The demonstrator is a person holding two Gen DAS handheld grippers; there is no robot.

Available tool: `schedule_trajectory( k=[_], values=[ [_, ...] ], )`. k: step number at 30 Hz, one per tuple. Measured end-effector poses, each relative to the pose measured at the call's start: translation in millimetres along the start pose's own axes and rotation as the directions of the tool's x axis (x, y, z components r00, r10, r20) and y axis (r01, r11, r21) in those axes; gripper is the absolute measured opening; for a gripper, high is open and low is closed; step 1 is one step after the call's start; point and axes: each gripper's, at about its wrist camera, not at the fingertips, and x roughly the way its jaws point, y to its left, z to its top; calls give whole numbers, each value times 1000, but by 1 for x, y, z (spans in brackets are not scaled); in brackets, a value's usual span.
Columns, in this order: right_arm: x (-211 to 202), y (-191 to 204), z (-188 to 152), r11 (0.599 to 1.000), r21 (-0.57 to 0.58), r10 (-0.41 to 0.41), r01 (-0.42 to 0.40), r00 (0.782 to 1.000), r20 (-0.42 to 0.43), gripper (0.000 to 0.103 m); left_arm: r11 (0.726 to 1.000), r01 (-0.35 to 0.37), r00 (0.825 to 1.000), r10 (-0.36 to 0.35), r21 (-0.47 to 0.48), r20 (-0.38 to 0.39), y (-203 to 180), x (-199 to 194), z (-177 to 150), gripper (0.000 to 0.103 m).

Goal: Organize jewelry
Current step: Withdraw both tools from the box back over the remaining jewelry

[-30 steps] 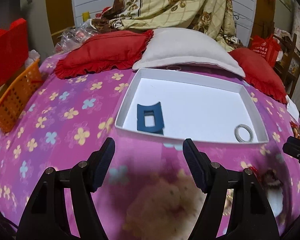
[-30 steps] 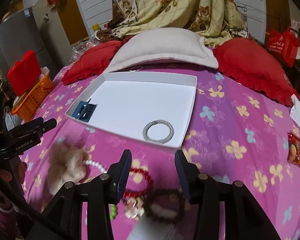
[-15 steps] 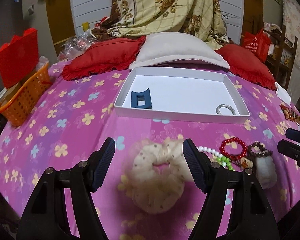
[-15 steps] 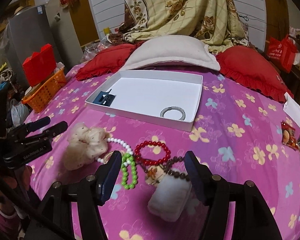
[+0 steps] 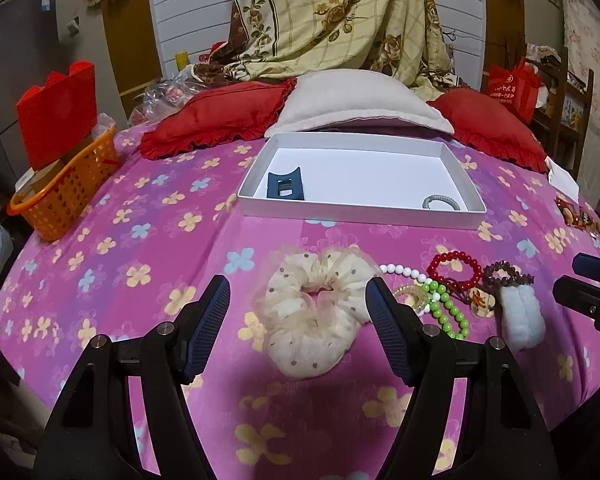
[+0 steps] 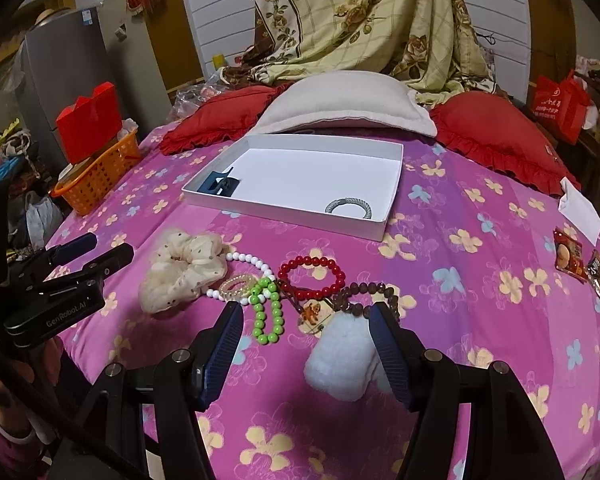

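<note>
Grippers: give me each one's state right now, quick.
Left gripper: jaws open, holding nothing; the cream scrunchie lies below them.
Right gripper: jaws open, holding nothing.

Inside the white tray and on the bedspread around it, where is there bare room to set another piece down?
The white tray is bare through its middle and back, between the blue hair clip and the grey ring. Bedspread right of the tray is bare too. It is crowded in front, from the cream scrunchie to the brown bead bracelet.

Indoor light was dim and warm; both views sharp, fisheye-bent with dark corners; soft shadows lay under the grippers.
</note>
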Motion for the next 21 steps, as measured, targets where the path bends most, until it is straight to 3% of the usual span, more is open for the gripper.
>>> schedule_trajectory(
  k=[9, 21],
  values=[
    [-7, 1, -7, 999, -23, -24, 24, 1000, 0, 63, 1000, 18, 1000, -18, -11, -2, 3, -8, -7, 71],
    [9, -19, -28, 999, 14, -33, 33, 997, -66, 63, 981, 112, 986, -129, -157, -106, 45, 6, -31, 71]
  ],
)
